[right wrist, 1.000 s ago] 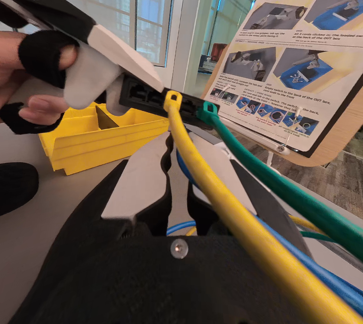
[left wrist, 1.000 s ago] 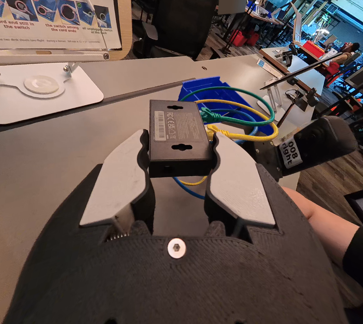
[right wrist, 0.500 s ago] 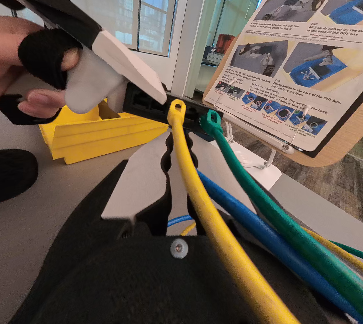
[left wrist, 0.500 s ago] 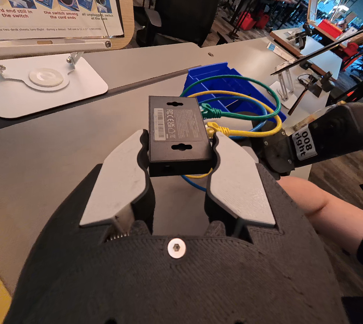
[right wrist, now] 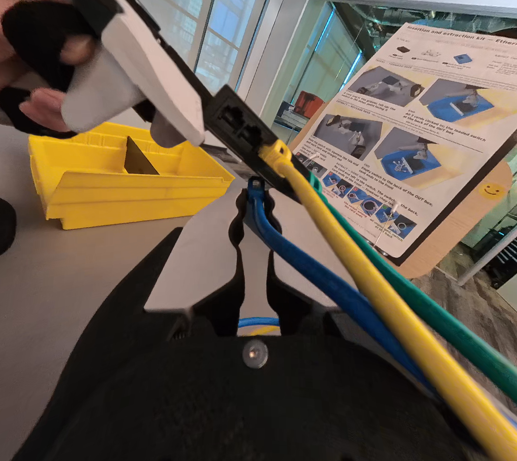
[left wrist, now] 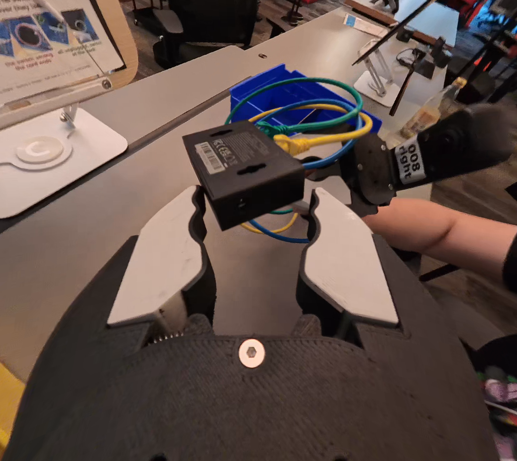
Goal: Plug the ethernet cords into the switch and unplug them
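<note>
Three cords, one switch [left wrist: 243,165], tilted at frame centre. The yellow cord [right wrist: 335,237] and green cord [left wrist: 307,125] sit plugged in. Your right gripper [right wrist: 255,190] pinches the blue cord [right wrist: 279,237] by its plug, unseated just below the ports. Your left gripper [left wrist: 254,195] is spread, the switch loose between its tips. Next, I judge: re-clamp the switch and align blue with an empty port.

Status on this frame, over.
Left claw open, switch tilted at its tips. Right claw shut on blue cord. Yellow cord and green cord plugged in, crossing over it.

left tool [left wrist: 256,202] spread wide, right tool [right wrist: 253,193] clamped
</note>
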`<state>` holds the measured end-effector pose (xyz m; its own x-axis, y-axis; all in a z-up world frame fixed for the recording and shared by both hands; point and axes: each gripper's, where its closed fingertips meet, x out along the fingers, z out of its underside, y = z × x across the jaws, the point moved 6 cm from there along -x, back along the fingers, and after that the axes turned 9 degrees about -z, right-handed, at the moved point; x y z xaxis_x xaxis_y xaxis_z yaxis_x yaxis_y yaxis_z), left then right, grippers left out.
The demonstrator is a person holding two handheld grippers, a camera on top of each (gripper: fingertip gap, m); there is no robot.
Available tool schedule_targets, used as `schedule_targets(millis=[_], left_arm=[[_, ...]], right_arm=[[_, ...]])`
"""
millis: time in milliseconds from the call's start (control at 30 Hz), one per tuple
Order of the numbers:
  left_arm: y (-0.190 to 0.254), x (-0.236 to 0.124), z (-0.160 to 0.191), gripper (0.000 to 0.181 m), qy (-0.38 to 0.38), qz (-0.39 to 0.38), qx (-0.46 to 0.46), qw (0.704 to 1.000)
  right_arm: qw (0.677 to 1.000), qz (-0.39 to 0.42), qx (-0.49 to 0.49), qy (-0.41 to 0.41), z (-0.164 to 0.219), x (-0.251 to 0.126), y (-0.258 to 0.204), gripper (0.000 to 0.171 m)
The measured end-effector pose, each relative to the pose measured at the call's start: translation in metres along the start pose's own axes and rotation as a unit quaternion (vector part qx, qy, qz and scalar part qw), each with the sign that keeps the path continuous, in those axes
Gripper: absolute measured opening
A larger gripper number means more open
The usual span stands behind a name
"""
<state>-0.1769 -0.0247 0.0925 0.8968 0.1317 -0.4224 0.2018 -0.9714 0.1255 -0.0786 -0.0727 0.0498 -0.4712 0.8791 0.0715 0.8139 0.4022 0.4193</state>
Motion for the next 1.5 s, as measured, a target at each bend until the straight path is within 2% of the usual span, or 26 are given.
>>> schedule_targets(millis=[133,233,400,567,700,800,967,1067,1100,1133,1200,1367,1500], left_arm=[[0.001,0.013,0.008,0.064,-0.032,-0.062,0.100,0.992],[-0.002,0.028,0.016,0.063,-0.053,-0.097,0.131,0.985],[-0.013,0.034,0.036,0.062,-0.025,-0.097,0.076,0.992],[-0.037,0.030,0.076,0.062,-0.038,-0.086,-0.010,0.995],[-0.047,0.031,0.108,0.062,-0.067,-0.050,-0.077,0.994],[-0.049,0.036,0.123,0.062,-0.082,-0.053,-0.080,0.992],[-0.044,0.046,0.138,0.062,-0.099,-0.066,-0.062,0.991],[-0.041,0.052,0.153,0.061,-0.114,-0.077,-0.050,0.989],[-0.042,0.053,0.160,0.040,-0.126,-0.091,-0.028,0.987],[-0.043,0.055,0.167,0.030,-0.135,-0.109,-0.005,0.985],[-0.041,0.059,0.176,0.027,-0.150,-0.136,0.027,0.979],[-0.044,0.071,0.184,0.053,-0.180,-0.224,0.089,0.954],[-0.049,0.073,0.185,0.049,-0.179,-0.261,0.112,0.942]], right_arm=[[1.000,0.007,-0.002,-0.019,0.005,0.001,0.006,0.013],[0.999,0.010,0.012,-0.032,0.017,0.001,0.012,0.013],[0.995,-0.028,0.045,-0.082,0.036,0.010,0.008,0.013],[0.965,-0.159,0.084,-0.189,0.068,0.027,-0.025,0.014],[0.947,-0.243,0.089,-0.191,0.079,0.030,-0.050,0.014],[0.942,-0.236,0.094,-0.221,0.091,0.029,-0.054,0.014],[0.947,-0.169,0.087,-0.260,0.110,0.026,-0.048,0.013],[0.947,-0.167,0.074,-0.263,0.112,0.026,-0.050,0.013],[0.945,-0.173,0.074,-0.266,0.112,0.027,-0.051,0.014],[0.942,-0.178,0.070,-0.275,0.113,0.027,-0.052,0.014],[0.936,-0.182,0.044,-0.299,0.119,0.027,-0.054,0.013],[0.925,-0.180,-0.029,-0.334,0.125,0.028,-0.062,0.013],[0.924,-0.181,-0.022,-0.337,0.127,0.028,-0.061,0.013]])
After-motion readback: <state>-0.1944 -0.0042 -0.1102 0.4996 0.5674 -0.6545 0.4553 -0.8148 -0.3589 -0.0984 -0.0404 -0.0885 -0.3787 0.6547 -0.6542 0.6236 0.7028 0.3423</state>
